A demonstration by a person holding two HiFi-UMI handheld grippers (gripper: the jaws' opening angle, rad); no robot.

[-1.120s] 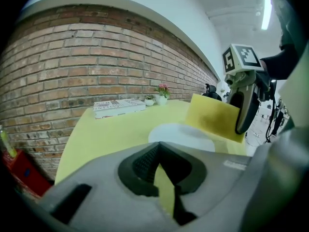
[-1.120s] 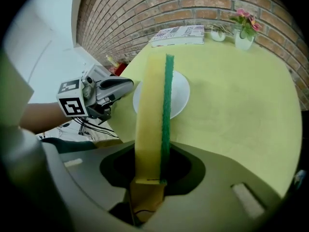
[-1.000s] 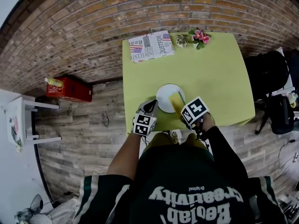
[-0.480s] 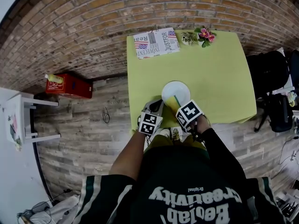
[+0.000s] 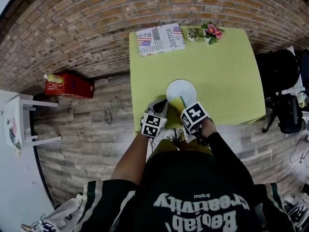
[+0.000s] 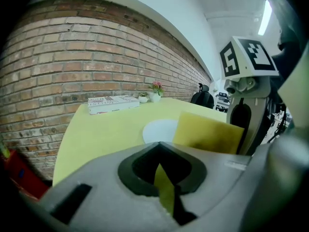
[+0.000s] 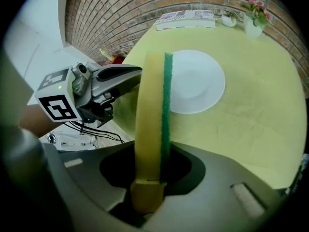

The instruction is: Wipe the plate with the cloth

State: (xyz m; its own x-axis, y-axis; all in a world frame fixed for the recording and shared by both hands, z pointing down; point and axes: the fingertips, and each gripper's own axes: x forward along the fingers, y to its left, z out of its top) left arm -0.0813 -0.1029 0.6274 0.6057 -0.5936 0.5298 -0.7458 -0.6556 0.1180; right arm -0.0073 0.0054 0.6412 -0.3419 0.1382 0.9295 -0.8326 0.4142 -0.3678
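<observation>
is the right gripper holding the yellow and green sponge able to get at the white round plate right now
Probably yes: the right gripper, shut on the yellow and green sponge, points at the white round plate close ahead, nothing between them. The left gripper sits off to the side.

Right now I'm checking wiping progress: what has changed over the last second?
The right gripper, still clamping the sponge, drew it back toward the person, from over the right side of the plate to its near rim. The left gripper stayed beside the plate, holding nothing. Plate, newspaper and flowers kept their places on the table.
</observation>
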